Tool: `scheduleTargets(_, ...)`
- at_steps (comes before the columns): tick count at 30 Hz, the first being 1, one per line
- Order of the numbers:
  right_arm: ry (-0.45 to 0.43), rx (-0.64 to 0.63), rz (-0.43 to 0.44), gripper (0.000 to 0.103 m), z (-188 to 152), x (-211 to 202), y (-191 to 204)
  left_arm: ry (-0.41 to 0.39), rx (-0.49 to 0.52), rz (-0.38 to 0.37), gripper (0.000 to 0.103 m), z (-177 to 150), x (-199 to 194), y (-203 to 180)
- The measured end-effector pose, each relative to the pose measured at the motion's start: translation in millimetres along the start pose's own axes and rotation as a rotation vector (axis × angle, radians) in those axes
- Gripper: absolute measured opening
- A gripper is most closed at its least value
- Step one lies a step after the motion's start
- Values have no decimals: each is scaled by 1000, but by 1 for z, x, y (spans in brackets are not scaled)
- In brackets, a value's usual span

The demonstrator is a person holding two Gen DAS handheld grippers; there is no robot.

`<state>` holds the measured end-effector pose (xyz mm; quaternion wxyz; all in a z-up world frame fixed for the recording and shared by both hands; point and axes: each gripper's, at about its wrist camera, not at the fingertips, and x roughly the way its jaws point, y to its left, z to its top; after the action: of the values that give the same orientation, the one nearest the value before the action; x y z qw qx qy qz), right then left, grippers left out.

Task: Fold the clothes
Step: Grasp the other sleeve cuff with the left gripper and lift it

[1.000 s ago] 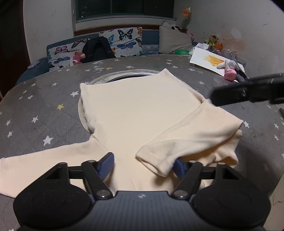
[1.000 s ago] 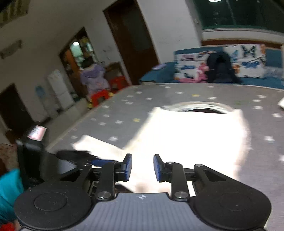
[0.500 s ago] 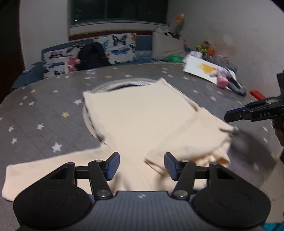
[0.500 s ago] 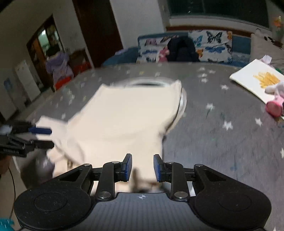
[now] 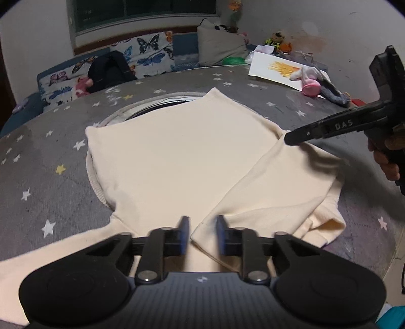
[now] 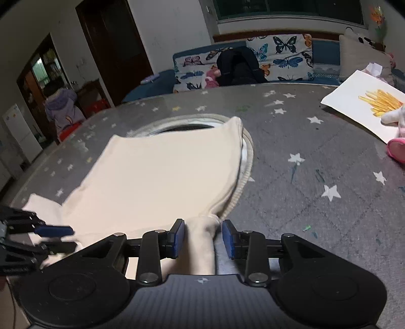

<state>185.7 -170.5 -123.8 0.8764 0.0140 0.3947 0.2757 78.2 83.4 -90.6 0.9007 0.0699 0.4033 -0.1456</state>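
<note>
On the star-patterned bench (image 5: 38,182), a cream sweater (image 5: 177,157) lies spread flat.
Left tool (image 5: 201,234) has just been closing around a folded sleeve cuff, pads not visibly pressing; right tool (image 6: 203,236) has just been opening, spread astride a bunched sleeve.

Butterfly-print sofa (image 5: 149,54) under dark window (image 5: 141,12)
</note>
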Motion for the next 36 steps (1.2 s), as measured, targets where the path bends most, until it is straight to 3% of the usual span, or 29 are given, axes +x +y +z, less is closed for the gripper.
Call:
scheduleTargets(8, -31, -92, -61, 38, -3, -10, 10, -95, 93, 68, 5, 23, -19, 1)
scheduleTargets(13, -73, -226, -98, 40, -4, -18, 35, -20, 54, 69, 9, 21, 6, 15)
scheduleTargets(15, -77, -281, -74, 40, -6, -21, 49, -21, 40, 75, 17, 16, 7, 18)
scheduleTargets(18, -79, -387, -8, 40, -10, -24, 79, -64, -12, 74, 27, 12, -12, 27)
scheduleTargets(21, -68, -479, 70, 40, -15, -22, 110, -108, -86, 124, 38, 3, -37, 43)
scheduleTargets(31, 45, -582, 222, 31, -43, 9, 178, -84, -482, 401, 39, -75, -103, 124)
scheduleTargets(36, 58, -596, 263, 32, -48, 10, 188, -68, -572, 519, 50, -98, -115, 148)
